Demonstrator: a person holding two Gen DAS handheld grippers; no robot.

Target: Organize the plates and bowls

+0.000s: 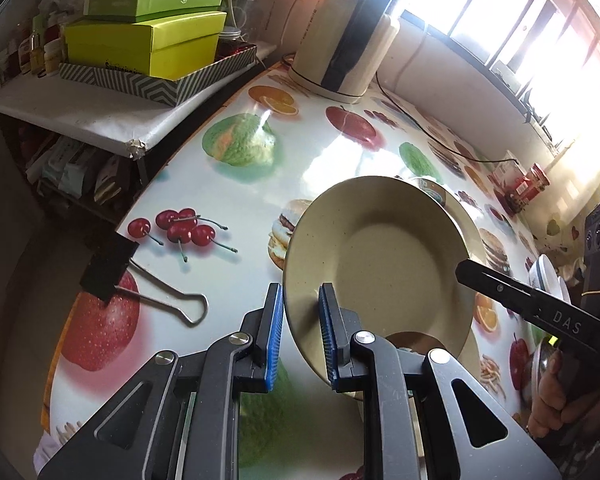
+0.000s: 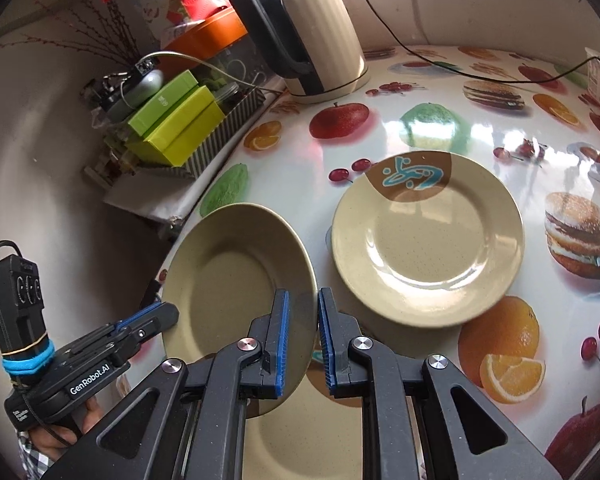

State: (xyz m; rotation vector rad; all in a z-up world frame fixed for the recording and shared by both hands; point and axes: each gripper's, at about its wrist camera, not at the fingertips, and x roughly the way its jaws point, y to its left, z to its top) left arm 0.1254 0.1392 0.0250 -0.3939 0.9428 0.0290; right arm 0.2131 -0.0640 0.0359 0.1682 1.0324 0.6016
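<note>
A: Where is the plate they are working on?

B: A plain beige plate (image 2: pixel 240 300) is lifted clear of the table and tilted, held by both grippers at once. The right gripper (image 2: pixel 303 340) has its blue pads closed narrowly on the plate's right rim. The left gripper (image 1: pixel 300 328) pinches the opposite rim the same way, jaws nearly closed with only the thin edge between them.

A: Can you see each gripper from the other side?

B: Yes. In the right wrist view the left gripper (image 2: pixel 156 316) comes in from the lower left, with a hand (image 2: pixel 60 436) and a checked sleeve under it. In the left wrist view the plate (image 1: pixel 380 256) fills the middle, and one black finger of the right gripper (image 1: pixel 496 284) reaches onto its right edge.

A: What lies beneath?

B: A second beige plate (image 2: pixel 428 240) rests flat on the table, just right of and beyond the lifted one; it has a brown patch with a teal fish drawing at its far rim. Another beige plate (image 2: pixel 300 432) shows under the right gripper, near the camera, partly hidden.

A: And around that?

B: The table wears a glossy fruit-and-burger print tablecloth (image 2: pixel 500 128). A cream electric kettle (image 2: pixel 320 40) with a black handle stands at the far side, its cord trailing right. To the far left a striped tray (image 1: pixel 160 84) holds stacked green boxes (image 1: pixel 148 40). A large binder clip (image 1: pixel 140 284) grips the near left table edge. At the right edge of the left wrist view is a blue-and-white dish (image 1: pixel 544 272); I cannot tell its type.
</note>
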